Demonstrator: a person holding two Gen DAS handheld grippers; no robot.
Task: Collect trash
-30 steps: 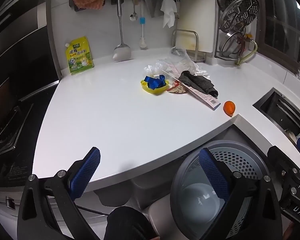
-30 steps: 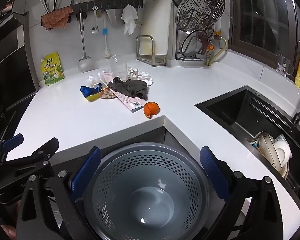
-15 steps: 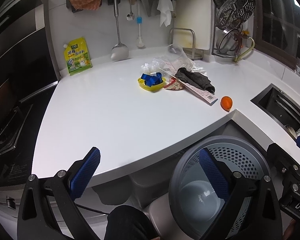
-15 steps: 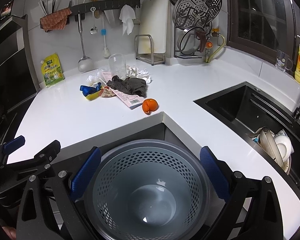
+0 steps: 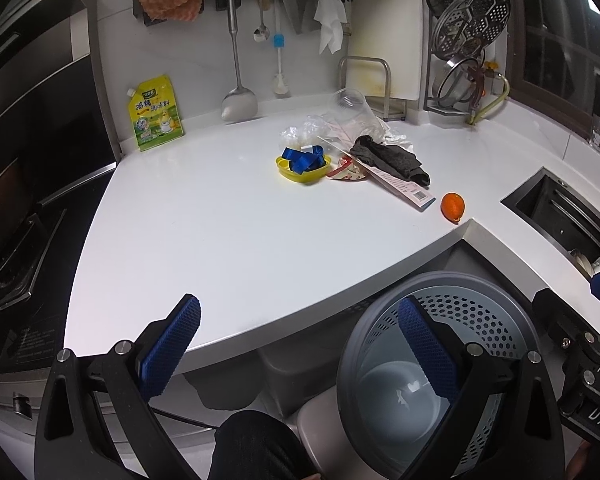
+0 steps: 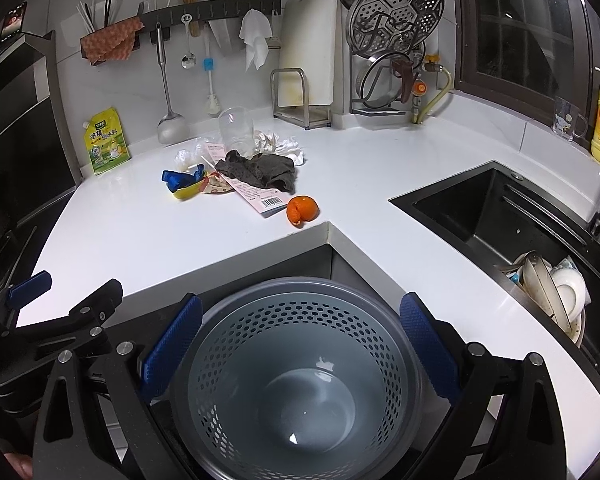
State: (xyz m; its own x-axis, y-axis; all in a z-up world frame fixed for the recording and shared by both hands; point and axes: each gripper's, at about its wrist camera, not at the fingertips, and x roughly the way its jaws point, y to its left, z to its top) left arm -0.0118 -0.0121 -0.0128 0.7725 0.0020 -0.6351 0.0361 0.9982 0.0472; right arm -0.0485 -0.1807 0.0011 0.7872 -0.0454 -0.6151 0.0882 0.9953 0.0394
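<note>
With both grippers, left [image 5: 298, 346] and right [image 6: 298, 344], spread wide and empty: bin [image 6: 296, 376] kept low in frame, presumably ready for litter [image 6: 256, 168] upper left.

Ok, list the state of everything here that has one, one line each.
left gripper: open, holding nothing
right gripper: open, above the bin
trash bin: empty
clear plastic cup: upright in the right wrist view, looks empty
orange peel: loose at the counter edge
dark cloth: crumpled
yellow dish: holds blue scraps
sink: dishes stacked inside
</note>
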